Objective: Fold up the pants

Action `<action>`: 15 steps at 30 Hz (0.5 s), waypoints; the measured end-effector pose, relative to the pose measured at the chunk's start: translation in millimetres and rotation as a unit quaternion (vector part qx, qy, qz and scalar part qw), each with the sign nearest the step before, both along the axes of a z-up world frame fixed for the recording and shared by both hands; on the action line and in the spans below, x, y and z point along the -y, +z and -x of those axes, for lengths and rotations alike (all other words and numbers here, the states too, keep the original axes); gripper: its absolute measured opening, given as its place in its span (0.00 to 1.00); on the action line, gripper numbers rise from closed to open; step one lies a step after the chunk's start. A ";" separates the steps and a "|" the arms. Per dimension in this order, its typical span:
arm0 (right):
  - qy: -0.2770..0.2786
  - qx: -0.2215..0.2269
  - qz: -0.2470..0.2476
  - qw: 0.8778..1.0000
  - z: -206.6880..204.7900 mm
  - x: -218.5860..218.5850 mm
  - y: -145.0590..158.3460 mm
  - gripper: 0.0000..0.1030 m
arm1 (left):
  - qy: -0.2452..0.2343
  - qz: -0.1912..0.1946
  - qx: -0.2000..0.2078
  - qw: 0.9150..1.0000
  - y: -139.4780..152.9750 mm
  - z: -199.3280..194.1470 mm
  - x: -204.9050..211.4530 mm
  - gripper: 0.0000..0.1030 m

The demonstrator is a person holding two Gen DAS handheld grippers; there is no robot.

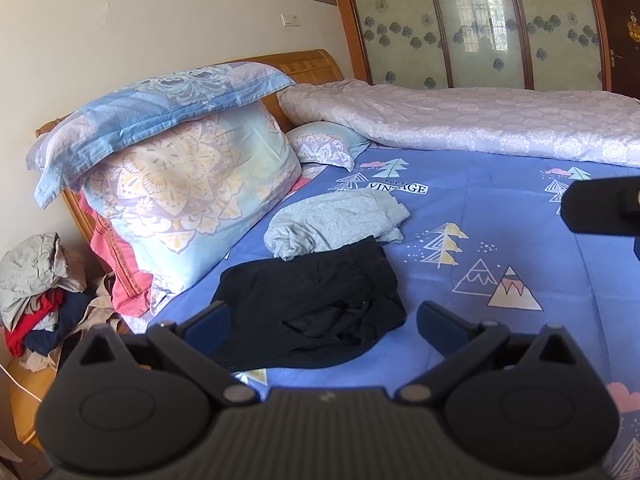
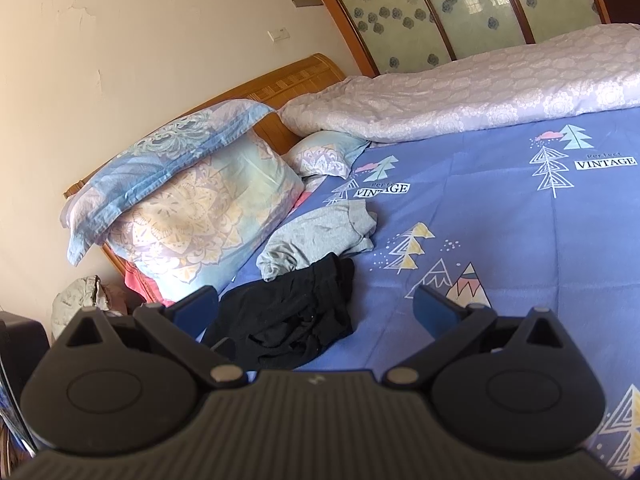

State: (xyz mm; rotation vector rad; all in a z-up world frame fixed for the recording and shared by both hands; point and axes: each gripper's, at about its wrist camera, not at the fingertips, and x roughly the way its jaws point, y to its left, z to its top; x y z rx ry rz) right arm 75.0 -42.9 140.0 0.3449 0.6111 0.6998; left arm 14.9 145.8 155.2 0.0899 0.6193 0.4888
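Note:
Black pants [image 1: 320,300] lie in a loose folded heap on the blue printed bedsheet [image 1: 500,208], with a grey garment [image 1: 340,220] just behind them, touching their far edge. My left gripper [image 1: 320,320] is open and empty, its jaws spread wide just above the near side of the black pants. My right gripper [image 2: 316,308] is open and empty too, hovering over the black pants [image 2: 292,316]; the grey garment [image 2: 320,232] lies beyond. Part of the right gripper's body [image 1: 600,208] shows at the right edge of the left wrist view.
Stacked pillows [image 1: 180,176] lean on the wooden headboard at the left. A pale lilac quilt [image 1: 480,120] lies along the far side of the bed. A pile of clothes [image 1: 40,296] sits beside the bed at the left. Wardrobe doors [image 1: 480,20] stand behind.

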 end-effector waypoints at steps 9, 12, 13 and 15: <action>0.003 0.000 0.002 1.000 3.0 -2.1 -1.4 1.00 | 0.004 0.002 -0.001 1.000 -3.2 2.7 -4.3 1.00; 0.003 0.000 0.002 1.000 2.9 -2.2 -1.3 1.00 | 0.004 0.001 -0.002 1.000 -3.3 2.5 -4.2 1.00; 0.002 0.000 0.002 1.000 3.2 -2.1 -1.5 1.00 | 0.004 0.001 -0.002 1.000 -3.0 2.7 -3.5 1.00; 0.003 0.000 0.002 1.000 3.2 -1.7 -1.4 1.00 | 0.004 0.002 -0.003 1.000 -3.8 3.4 -3.3 1.00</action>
